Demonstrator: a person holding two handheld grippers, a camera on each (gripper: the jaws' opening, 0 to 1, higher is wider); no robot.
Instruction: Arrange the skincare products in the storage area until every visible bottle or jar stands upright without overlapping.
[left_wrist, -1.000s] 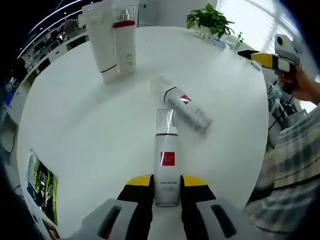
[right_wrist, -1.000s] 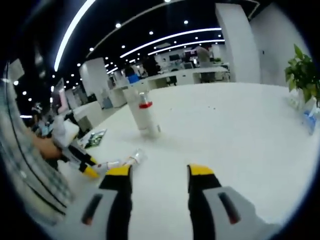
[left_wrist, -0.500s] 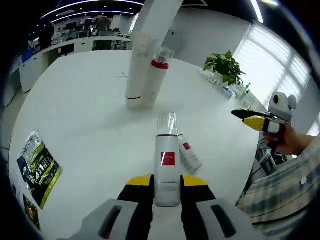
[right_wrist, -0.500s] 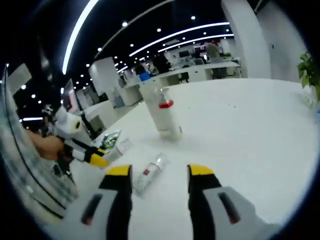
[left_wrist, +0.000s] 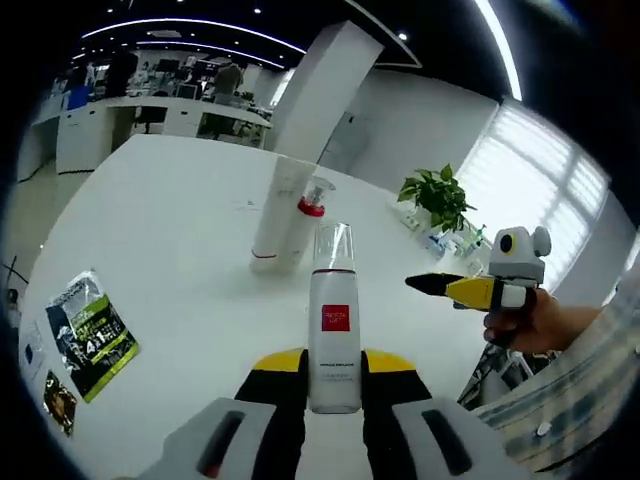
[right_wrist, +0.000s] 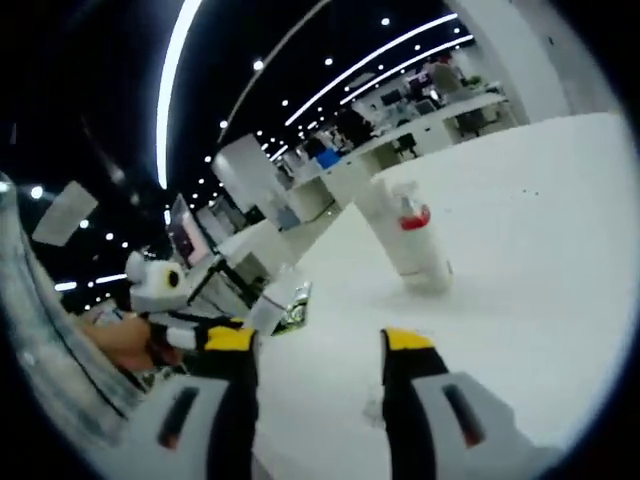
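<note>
In the left gripper view, the left gripper (left_wrist: 333, 372) is clenched on a white bottle with a red label (left_wrist: 334, 335), its clear cap pointing up and away along the fingers (left_wrist: 280, 385). A second ago this bottle sat low over the desk (left_wrist: 170, 260) with a second bottle lying on its side just beyond it. Now the whole view has tipped up toward the room and the lying bottle has dropped below the frame. I take that to mean the held bottle has been lifted clear and raised toward vertical, ready to be set down standing. Beyond it, a tall white tube (left_wrist: 273, 213) and a red-collared bottle (left_wrist: 303, 221) stand upright, touching or nearly so, well apart from the gripped one. A dark sachet (left_wrist: 92, 335) lies flat near the desk's left edge. The right gripper (left_wrist: 432, 285) comes in from the right, carried in a person's hand (left_wrist: 525, 325), with a potted plant (left_wrist: 438, 196) behind it.

In the right gripper view, the right gripper (right_wrist: 320, 345) has its fingers (right_wrist: 403, 345) apart with nothing between them. Half a second ago the fallen bottle lay just ahead of them. Now only a small clear piece shows low beside the right finger, too blurred to name. The upright pair stands well ahead. At the left, the left gripper holds its bottle with the cap tilted up. The fallen bottle seems the remaining job, and the free gripper looks placed to go for it.
</note>
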